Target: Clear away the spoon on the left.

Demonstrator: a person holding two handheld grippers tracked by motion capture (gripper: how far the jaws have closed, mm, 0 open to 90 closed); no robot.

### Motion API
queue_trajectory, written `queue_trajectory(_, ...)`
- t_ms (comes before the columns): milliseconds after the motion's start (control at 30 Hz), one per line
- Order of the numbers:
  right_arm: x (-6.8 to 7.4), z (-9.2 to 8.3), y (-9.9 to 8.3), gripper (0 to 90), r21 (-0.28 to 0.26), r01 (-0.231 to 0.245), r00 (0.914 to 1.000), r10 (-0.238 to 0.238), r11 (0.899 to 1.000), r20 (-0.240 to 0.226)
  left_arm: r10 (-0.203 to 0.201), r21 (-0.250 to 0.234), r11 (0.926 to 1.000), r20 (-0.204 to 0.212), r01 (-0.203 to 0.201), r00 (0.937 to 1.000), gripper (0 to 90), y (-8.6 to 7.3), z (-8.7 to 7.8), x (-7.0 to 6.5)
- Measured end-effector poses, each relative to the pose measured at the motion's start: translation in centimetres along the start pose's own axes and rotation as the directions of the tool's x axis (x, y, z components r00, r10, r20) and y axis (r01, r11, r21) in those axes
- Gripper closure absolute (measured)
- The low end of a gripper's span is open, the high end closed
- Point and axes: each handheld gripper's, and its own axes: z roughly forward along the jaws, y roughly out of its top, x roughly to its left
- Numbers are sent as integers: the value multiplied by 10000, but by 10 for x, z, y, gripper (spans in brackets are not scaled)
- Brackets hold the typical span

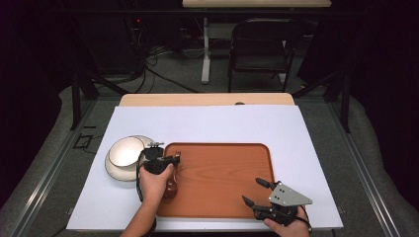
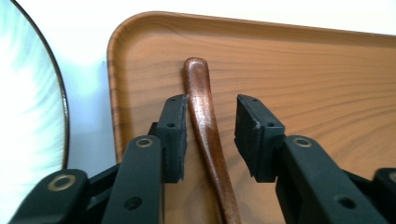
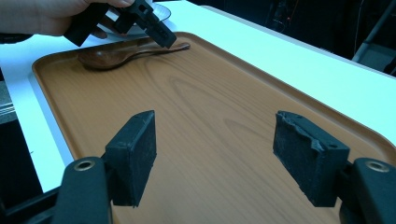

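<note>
The right gripper [image 1: 257,191] waits with fingers spread wide over the near part of the tray [image 1: 222,197]. Farther off, the left gripper [image 2: 210,135] has its fingers spread around the thin handle of the wooden spoon [image 2: 205,126], which lies on the tray near a bowl [image 1: 123,152]. The spoon looks light, stiff and smooth, so the handle's middle seems the best place to pinch.

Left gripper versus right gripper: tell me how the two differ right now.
The left gripper has its jaws either side of the wooden spoon's handle, with a gap on one side; the right gripper has nothing between its jaws. The left gripper's jaws stand only partly apart, while the right gripper's are spread wide. The left one is at the tray's left end, by the bowl; the right is at the near right corner. Both are open, black-jawed and hand-held.
</note>
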Motion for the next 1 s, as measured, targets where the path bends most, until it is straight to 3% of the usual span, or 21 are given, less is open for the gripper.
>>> queue_trajectory(167,0,0,0,297,24,-9,10000,9,10000,3,219,-183,9996,-177,-222,9996,602,1,-4,-3)
queue_trajectory(433,0,1,0,297,10,7,10000,-7,10000,-15,511,-489,9975,-55,-513,9987,549,2,-16,-8)
queue_trajectory(567,0,0,0,297,3,-27,10000,27,10000,8,912,-720,9933,0,-909,9958,513,5,-27,-11)
queue_trajectory(767,0,0,0,297,1,-20,10000,20,10000,19,1565,-1229,9802,12,-1552,9877,471,4,-49,-13)
queue_trajectory(1000,0,0,0,297,0,-40,10000,40,10000,57,2451,-1918,9497,-370,-2476,9688,403,-4,-75,-12)
